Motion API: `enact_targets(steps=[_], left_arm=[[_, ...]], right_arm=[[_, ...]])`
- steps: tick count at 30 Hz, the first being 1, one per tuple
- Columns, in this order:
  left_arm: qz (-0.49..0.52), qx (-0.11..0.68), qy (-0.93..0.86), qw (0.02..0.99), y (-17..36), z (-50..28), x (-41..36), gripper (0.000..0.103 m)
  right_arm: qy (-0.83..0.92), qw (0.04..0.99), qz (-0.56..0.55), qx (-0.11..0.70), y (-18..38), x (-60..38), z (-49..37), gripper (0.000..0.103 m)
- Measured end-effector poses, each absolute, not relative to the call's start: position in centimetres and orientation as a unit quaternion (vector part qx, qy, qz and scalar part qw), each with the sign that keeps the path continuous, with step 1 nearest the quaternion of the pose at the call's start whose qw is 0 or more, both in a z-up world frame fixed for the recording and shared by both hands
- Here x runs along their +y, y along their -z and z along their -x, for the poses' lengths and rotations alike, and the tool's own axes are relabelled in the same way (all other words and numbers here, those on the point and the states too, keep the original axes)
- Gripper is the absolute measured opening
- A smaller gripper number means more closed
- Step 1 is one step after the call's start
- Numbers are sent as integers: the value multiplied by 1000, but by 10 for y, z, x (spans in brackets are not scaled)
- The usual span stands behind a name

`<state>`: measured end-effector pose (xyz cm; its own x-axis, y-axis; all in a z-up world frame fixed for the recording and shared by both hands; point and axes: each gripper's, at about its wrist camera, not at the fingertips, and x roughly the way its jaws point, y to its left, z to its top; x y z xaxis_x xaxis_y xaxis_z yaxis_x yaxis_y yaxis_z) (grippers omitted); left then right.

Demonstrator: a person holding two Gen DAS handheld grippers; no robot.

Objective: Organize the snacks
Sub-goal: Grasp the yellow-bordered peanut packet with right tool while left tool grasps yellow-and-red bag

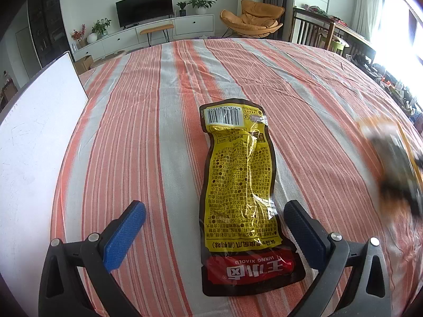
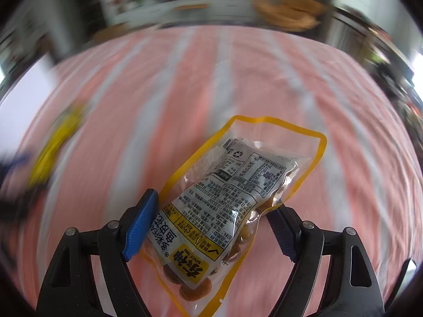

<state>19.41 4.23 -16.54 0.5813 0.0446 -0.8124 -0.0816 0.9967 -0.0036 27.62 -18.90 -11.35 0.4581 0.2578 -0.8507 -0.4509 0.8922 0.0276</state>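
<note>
Peanuts in a clear, yellow-edged crinkly plastic pouch [image 2: 232,200], light, lumpy and slippery, sit clamped at mid-body in the right hand-held gripper [image 2: 211,222] above the striped surface [image 2: 185,92]; the left hand-held gripper [image 1: 214,219] gapes around a flat yellow pouch [image 1: 238,185] at its twelve o'clock.

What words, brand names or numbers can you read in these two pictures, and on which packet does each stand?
"WANG XIAOLU": red band of the yellow packet.
"SINCE 1990": yellow logo patch on the clear peanut packet.
Barcode digits on the yellow packet: too distorted to read surely.
Fine print on both packets: too small to read.
</note>
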Motion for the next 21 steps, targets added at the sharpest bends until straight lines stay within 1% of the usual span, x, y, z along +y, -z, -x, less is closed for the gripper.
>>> enact_targets(steps=[4,8,17,21], left_arm=[[20,456,-36,889,165,-194,42,103],[20,456,-36,889,165,-194,42,103],[20,456,-36,889,165,-194,42,103],[20,456,-36,889,165,-194,42,103]], right_arm=[[-278,817,151,483,117,-185,-226,85],[-266,809,143,505,120,-200,-236,86],[-203,814,30,544,118,-216,-244,86],[-199,819,-45,536,105,-240,-237,86]])
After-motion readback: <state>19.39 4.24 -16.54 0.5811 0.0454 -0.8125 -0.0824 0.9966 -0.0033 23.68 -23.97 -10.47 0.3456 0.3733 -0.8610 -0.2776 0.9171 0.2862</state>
